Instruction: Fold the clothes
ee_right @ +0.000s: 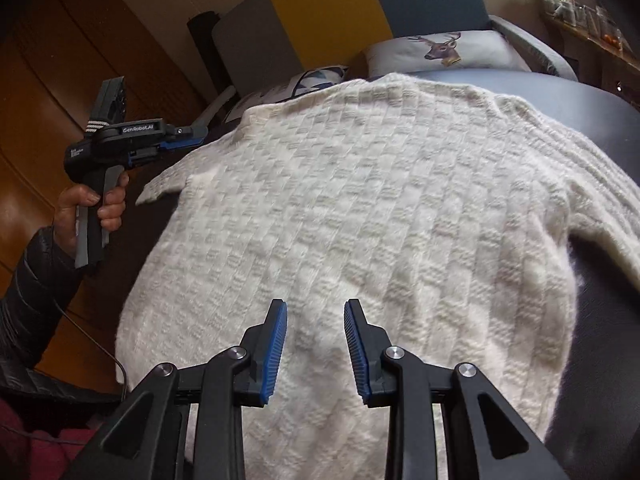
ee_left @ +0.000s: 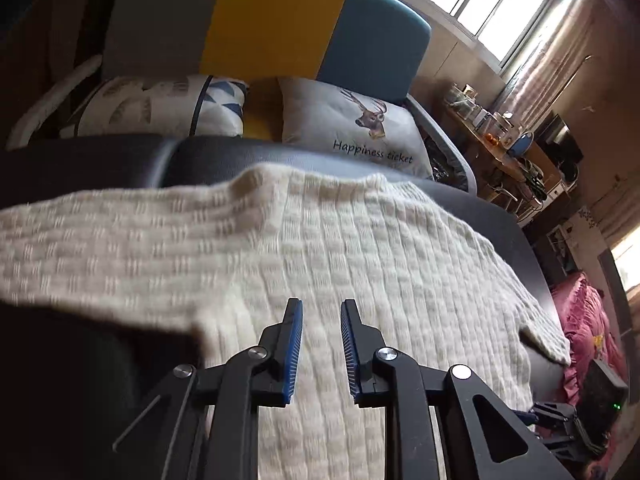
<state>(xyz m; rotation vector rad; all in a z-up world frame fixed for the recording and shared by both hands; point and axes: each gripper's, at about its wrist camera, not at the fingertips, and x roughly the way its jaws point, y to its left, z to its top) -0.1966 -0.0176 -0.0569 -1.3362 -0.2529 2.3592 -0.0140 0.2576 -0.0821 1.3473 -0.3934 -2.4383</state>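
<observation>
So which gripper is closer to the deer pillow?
Left. The left gripper is up at the sweater's far end near the deer pillow; the right gripper is over the sweater's near end.

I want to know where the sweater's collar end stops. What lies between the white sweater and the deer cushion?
Only bare dark seat surface: in the left wrist view it separates the white sweater from the deer cushion, with nothing lying on it.

Pillows [ee_left: 352, 128] behind sweater [ee_left: 320, 248]

Both wrist views look steeply down, close over the cream sweater [ee_left: 320, 240], probably from opposite sides.
</observation>
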